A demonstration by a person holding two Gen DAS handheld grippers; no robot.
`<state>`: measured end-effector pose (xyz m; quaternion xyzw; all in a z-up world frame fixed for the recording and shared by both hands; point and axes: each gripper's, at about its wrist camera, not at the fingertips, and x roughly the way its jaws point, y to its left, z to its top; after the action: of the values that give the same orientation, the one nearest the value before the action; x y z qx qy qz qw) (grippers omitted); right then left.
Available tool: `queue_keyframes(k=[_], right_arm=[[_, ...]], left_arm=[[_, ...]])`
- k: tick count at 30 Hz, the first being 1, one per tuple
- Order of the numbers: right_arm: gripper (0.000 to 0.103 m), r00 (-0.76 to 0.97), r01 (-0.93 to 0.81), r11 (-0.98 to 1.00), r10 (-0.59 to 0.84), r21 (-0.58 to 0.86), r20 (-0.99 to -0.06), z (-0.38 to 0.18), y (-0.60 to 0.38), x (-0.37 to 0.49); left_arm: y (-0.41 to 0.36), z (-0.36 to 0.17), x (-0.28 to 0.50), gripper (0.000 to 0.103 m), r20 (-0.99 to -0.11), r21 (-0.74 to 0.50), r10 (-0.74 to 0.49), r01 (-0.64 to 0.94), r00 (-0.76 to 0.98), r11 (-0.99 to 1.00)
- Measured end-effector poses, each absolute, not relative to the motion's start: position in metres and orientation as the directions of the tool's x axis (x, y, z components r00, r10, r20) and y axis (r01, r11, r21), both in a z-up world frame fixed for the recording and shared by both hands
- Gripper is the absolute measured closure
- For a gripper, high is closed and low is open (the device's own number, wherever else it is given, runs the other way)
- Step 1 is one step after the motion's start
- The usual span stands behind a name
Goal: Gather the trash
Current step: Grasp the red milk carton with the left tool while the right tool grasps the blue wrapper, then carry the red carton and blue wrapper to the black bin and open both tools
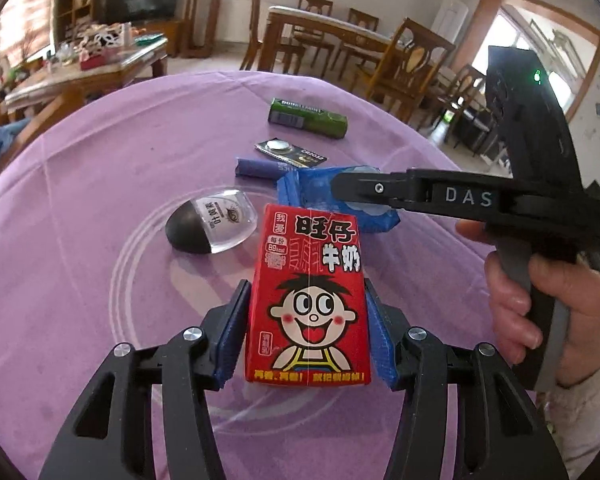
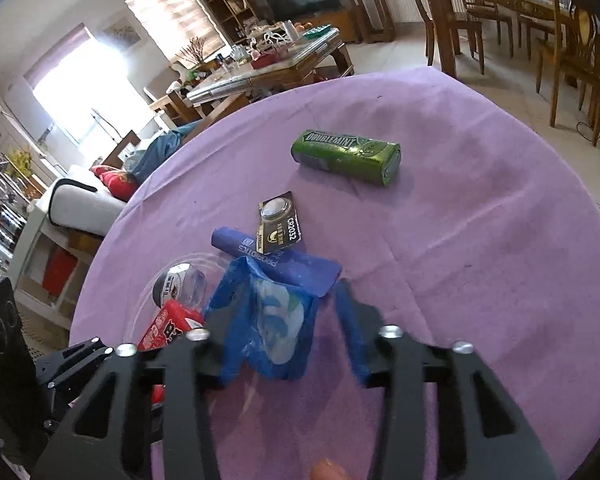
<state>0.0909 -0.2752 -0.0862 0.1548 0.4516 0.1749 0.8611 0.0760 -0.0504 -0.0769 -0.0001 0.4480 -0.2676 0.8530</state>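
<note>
My left gripper (image 1: 306,308) is shut on a red milk carton (image 1: 309,300) with a cartoon face, held above a clear glass plate (image 1: 148,280) on the purple tablecloth. The carton also shows in the right wrist view (image 2: 168,326). My right gripper (image 2: 284,332) is open around a crumpled blue wrapper (image 2: 268,320); its left finger touches the wrapper. In the left wrist view the right gripper (image 1: 364,194) reaches over the blue wrapper (image 1: 312,188). A black-and-clear capsule (image 1: 210,222) lies on the plate.
A green Doublemint pack (image 2: 346,156), a CR2032 battery card (image 2: 278,226) and a dark blue sachet (image 2: 240,244) lie further out on the purple table (image 2: 480,240). Wooden chairs (image 1: 412,64) and a dining table stand beyond.
</note>
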Motion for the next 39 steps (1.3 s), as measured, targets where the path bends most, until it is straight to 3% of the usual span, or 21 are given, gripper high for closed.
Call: queue_keyframes(k=[5,9,21,30,39], right_arm=[[0.083,0.564,-0.164,0.867,0.474,0.471,-0.676,-0.082,-0.284,0.079],[0.084,0.646,-0.132,0.858,0.455,0.497,-0.613,-0.066,-0.307,0.053],[0.084,0.875,0.02,0.935,0.156,0.355,-0.459,-0.014,-0.391,-0.045],[0.083,0.906,0.218,0.93,-0.08,0.296,-0.415,-0.003,-0.47,-0.112],[0.083,0.871,0.397,0.851,-0.231,0.343,-0.434,-0.026,-0.545,-0.158]], left_arm=[[-0.059,-0.079,0.077,0.05,-0.768,-0.204,-0.438,0.469,0.468,0.859],[-0.057,-0.071,0.069,0.05,-0.733,-0.196,-0.451,0.476,0.51,0.857],[-0.07,-0.045,0.045,0.05,-0.612,-0.204,-0.551,0.559,0.568,0.803],[-0.172,-0.009,0.021,0.05,-0.497,-0.252,-0.745,0.748,0.445,0.614],[-0.3,-0.027,-0.011,0.05,-0.506,-0.26,-0.821,0.862,0.263,0.436]])
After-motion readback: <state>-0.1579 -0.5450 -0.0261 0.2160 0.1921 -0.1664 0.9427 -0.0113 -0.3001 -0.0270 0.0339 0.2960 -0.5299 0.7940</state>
